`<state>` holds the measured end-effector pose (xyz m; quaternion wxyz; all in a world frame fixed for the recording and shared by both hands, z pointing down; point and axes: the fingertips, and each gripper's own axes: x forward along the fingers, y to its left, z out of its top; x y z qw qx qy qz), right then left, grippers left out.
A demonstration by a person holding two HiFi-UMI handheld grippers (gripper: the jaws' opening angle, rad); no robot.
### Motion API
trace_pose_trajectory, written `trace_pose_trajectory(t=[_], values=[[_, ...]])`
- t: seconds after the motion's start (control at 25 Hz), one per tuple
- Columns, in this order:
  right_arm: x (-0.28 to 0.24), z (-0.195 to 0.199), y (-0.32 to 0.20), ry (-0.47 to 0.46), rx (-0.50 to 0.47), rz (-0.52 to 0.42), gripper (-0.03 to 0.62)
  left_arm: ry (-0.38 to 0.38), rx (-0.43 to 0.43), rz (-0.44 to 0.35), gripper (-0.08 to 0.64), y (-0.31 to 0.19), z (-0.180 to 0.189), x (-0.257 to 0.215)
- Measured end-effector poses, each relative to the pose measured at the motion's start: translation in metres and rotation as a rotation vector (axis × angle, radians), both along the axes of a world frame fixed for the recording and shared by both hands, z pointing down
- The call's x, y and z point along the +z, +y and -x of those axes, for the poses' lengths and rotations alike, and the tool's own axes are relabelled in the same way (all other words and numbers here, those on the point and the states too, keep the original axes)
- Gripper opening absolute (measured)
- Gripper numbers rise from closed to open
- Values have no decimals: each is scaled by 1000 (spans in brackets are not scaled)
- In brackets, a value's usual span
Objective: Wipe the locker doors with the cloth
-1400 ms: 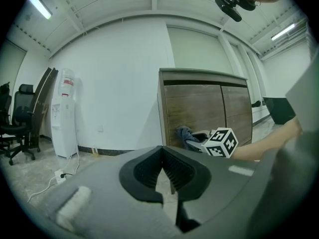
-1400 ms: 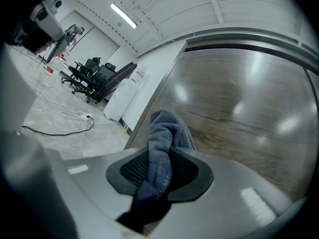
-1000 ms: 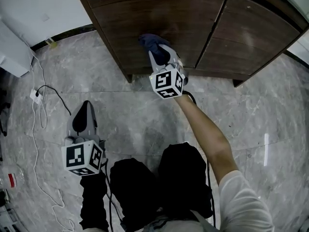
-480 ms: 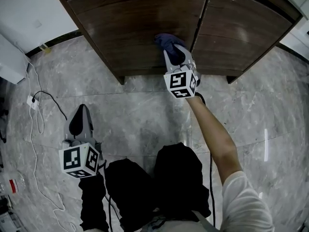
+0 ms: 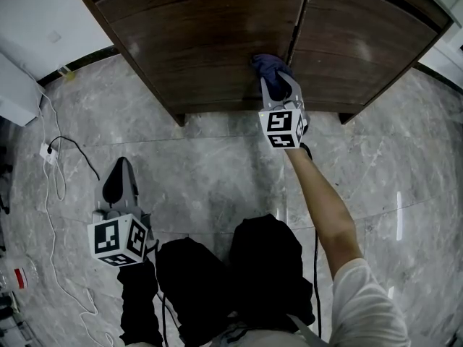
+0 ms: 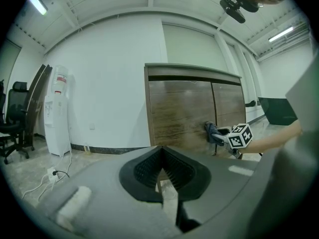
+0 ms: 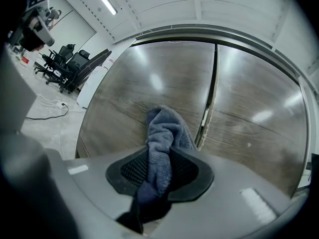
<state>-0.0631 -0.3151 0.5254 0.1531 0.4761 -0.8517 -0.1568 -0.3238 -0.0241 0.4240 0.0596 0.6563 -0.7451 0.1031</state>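
Observation:
Two dark wooden locker doors stand ahead, the left door (image 5: 195,35) and the right door (image 5: 362,42), split by a narrow seam (image 5: 300,20). My right gripper (image 5: 277,84) is shut on a blue cloth (image 5: 268,66), whose bunched end presses on the left door low down, just left of the seam. In the right gripper view the cloth (image 7: 162,133) runs between the pads and up against the left door (image 7: 144,83). My left gripper (image 5: 124,163) hangs low over the floor, well away from the locker, its tips together and nothing in it.
A white cable and power strip (image 5: 51,147) lie on the marble floor at the left, near a white unit (image 5: 18,78). The left gripper view shows a water dispenser (image 6: 56,111) and office chairs (image 6: 12,118). The person's legs (image 5: 231,273) are below.
The right gripper has slid the cloth rightward across the left door, up to the seam between the doors. The left gripper has stayed where it was.

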Motion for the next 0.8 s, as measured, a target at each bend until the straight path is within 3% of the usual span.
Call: trace_pose_trajectory(t=[0.28, 0.8], values=[[13, 18, 4, -62, 8, 41, 109, -4, -4, 1, 0, 3, 5, 0], [29, 88, 25, -55, -61, 76, 109, 12, -42, 8, 0, 21, 33, 9]])
